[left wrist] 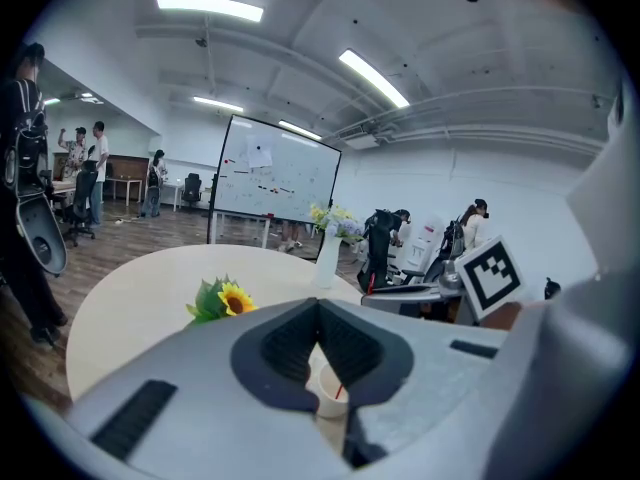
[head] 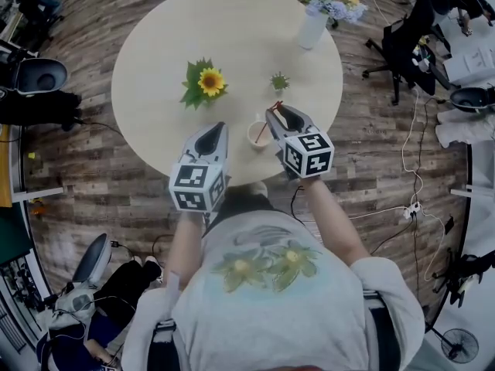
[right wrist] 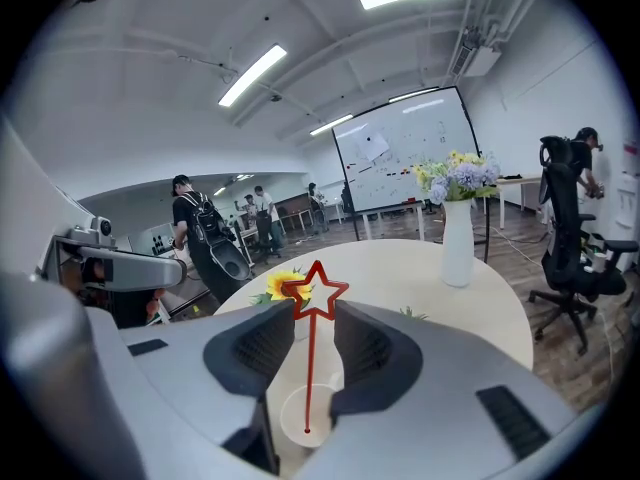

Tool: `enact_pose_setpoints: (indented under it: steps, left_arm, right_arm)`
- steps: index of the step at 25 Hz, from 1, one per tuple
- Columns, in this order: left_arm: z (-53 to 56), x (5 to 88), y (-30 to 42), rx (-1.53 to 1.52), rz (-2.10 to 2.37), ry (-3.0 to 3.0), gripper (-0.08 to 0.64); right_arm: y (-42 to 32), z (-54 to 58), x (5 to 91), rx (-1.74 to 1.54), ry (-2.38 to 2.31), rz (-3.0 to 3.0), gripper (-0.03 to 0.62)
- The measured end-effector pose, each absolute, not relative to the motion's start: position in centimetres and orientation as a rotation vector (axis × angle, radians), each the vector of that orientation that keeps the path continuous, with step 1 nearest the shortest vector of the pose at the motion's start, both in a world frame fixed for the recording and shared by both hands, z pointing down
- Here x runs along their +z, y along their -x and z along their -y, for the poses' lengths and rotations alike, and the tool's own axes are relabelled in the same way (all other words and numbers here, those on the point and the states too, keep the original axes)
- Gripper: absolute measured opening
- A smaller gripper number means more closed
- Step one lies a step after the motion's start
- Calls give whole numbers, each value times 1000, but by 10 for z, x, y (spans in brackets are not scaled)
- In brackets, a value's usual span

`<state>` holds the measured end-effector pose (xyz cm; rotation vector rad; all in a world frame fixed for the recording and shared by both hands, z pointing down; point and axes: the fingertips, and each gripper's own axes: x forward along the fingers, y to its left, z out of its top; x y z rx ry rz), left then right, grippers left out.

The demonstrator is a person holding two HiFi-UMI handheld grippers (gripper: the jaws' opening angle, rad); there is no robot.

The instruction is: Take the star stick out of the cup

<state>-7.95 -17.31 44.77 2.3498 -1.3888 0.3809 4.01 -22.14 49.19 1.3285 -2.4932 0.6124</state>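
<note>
Red star stick (right wrist: 308, 363) sits pinched at its star end by the right gripper (right wrist: 314, 316). Its lower tip is inside the pale cup (right wrist: 288, 420) on the round table (head: 232, 29). The left gripper (left wrist: 319, 308) is pressed together and empty, near the cup. Judgement: lift straight along the shaft. Any sideways lean could tip the light cup.

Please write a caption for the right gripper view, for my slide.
Right gripper gripping the red star stick near its star, lower end in the white cup.
</note>
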Motion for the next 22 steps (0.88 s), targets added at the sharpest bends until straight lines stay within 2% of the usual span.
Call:
enact_pose_setpoints:
  steps: [22]
  left_arm:
    - [181, 431, 82, 342, 1405, -2378, 3]
  right_arm:
    - [-53, 231, 429, 537, -1418, 2597, 135]
